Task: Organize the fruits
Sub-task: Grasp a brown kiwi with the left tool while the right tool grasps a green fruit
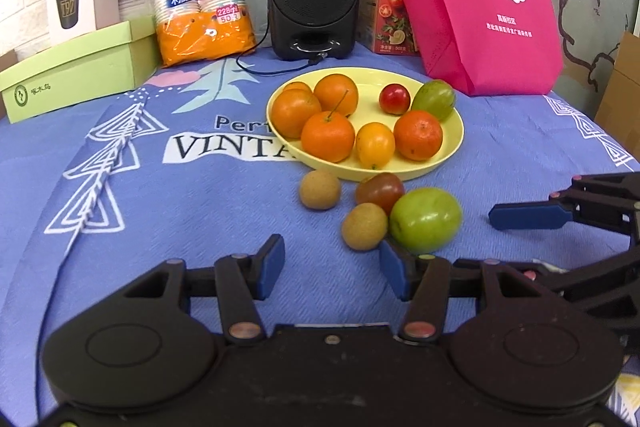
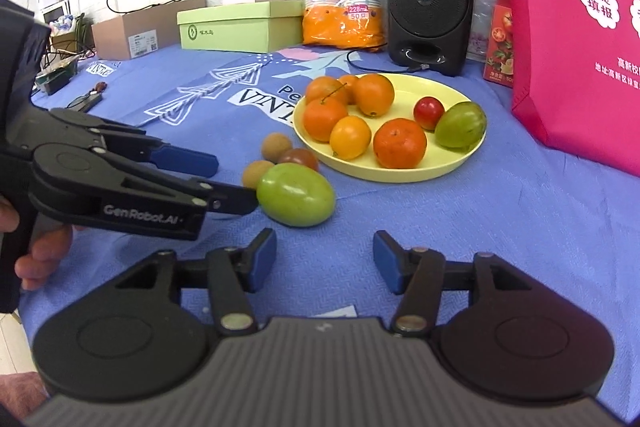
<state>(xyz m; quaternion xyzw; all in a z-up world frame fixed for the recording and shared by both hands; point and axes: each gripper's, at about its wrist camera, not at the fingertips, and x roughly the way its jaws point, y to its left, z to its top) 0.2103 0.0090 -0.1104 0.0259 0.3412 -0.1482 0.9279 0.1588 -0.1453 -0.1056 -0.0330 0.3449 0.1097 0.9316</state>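
Fruit sorting partway: 8 on the yellow plate [image 1: 448, 151], 4 waiting on the cloth [image 1: 200, 211].
Left gripper [image 1: 332, 269] and right gripper [image 2: 324, 261] are both hovering released, empty; green fruit [image 1: 425, 219], dark tomato [image 1: 380, 190], 2 brown fruits [image 1: 320, 189] are lying just beside the plate.

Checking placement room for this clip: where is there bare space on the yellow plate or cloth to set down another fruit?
The yellow plate has a bare patch at its back, between the oranges and the red tomato. The blue cloth lies bare left of the loose longan. Crowded: plate's front row, and the cluster around the big green fruit.
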